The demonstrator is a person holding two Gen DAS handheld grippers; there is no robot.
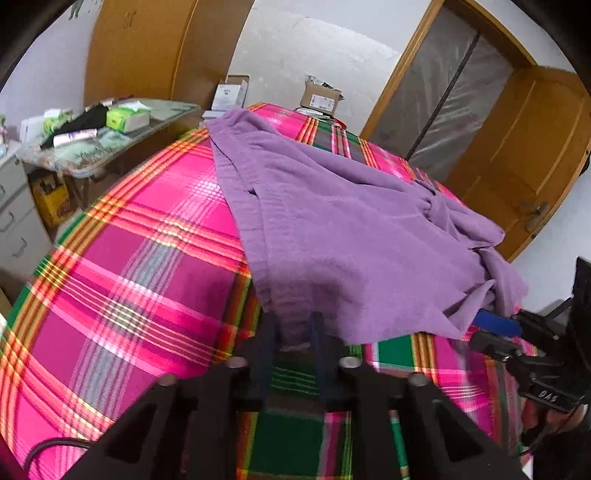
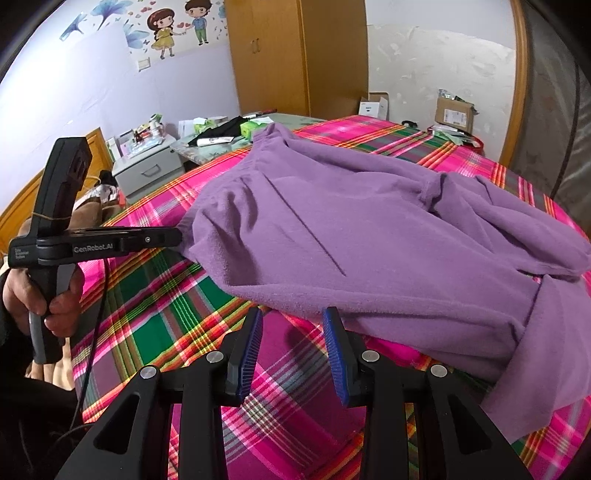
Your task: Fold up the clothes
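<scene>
Both grippers sit low over a bed with a bright pink, green and orange checked blanket (image 2: pixel 155 295). On the blanket lies a purple sweater (image 2: pixel 369 236), spread out but crumpled, with a sleeve bunched up on its right side. The left gripper (image 2: pixel 179 234) is pinched tight on the near left corner of the sweater, and the cloth is pulled into a little point where the black tips bite it. In the left wrist view the same grip shows from above: the two dark fingers (image 1: pixel 267 332) stand close together with a fold of purple cloth squeezed between them. A hand (image 2: pixel 40 299) wraps around the handle of that gripper, and a thin black cable hangs down from it. The right gripper (image 2: pixel 293 350) is loose, its two blue pads (image 2: pixel 249 349) standing well apart with only blanket between them. Its tips are just beside the near edge of the sweater, and I cannot tell if the right one touches the cloth. Behind the bed is a small table (image 2: pixel 207 155) full of boxes, bottles and a black cloth, with a grey drawer chest (image 2: pixel 147 173) next to it. A tall wooden wardrobe (image 2: pixel 295 55) stands at the wall, and a cardboard box (image 2: pixel 454 112) sits past the far end of the bed. Cartoon stickers of two children (image 2: pixel 181 26) and blue flowers are on the wall.
</scene>
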